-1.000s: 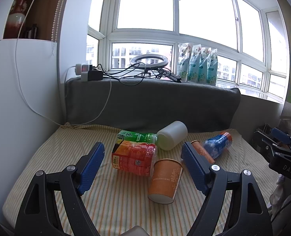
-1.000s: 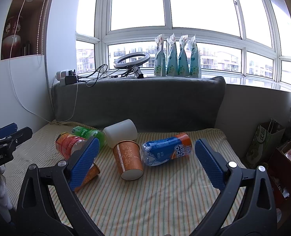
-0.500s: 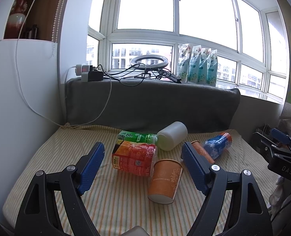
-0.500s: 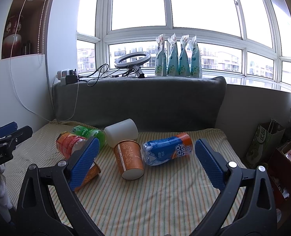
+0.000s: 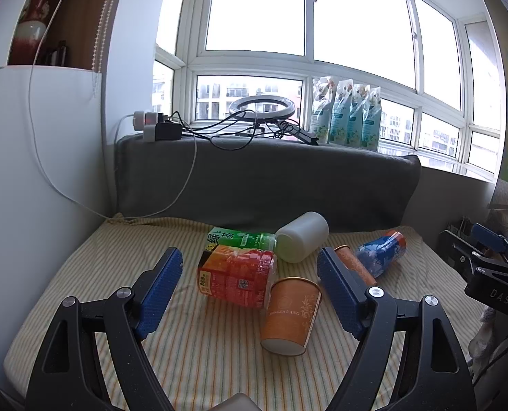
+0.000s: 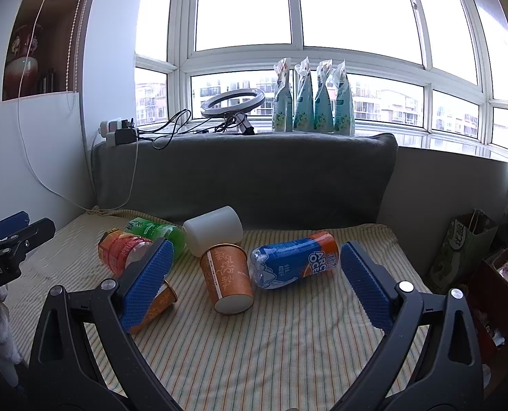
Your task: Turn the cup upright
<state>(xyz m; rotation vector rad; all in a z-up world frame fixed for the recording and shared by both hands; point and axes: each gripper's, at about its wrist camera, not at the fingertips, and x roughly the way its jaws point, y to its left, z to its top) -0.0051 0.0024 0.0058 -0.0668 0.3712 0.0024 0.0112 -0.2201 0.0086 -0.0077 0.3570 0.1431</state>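
Two orange paper cups lie on their sides on the striped cloth. One orange cup [image 5: 290,315] lies just ahead of my open left gripper [image 5: 250,294], its base toward me; in the right wrist view it [image 6: 158,303] is partly hidden behind my left finger. The second orange cup [image 6: 228,279] lies ahead of my open right gripper [image 6: 254,284], base toward me; in the left wrist view it [image 5: 353,267] is partly behind the right finger. A white plastic cup [image 5: 302,236] [image 6: 213,229] lies on its side behind them. Both grippers are empty.
An orange-red bottle [image 5: 237,274], a green tea bottle [image 5: 240,238] and a blue bottle [image 6: 295,262] lie among the cups. A grey cushion [image 6: 247,178] backs the surface. Ring light [image 6: 233,101], cables and pouches [image 6: 310,102] sit on the sill. A paper bag [image 6: 459,250] stands at right.
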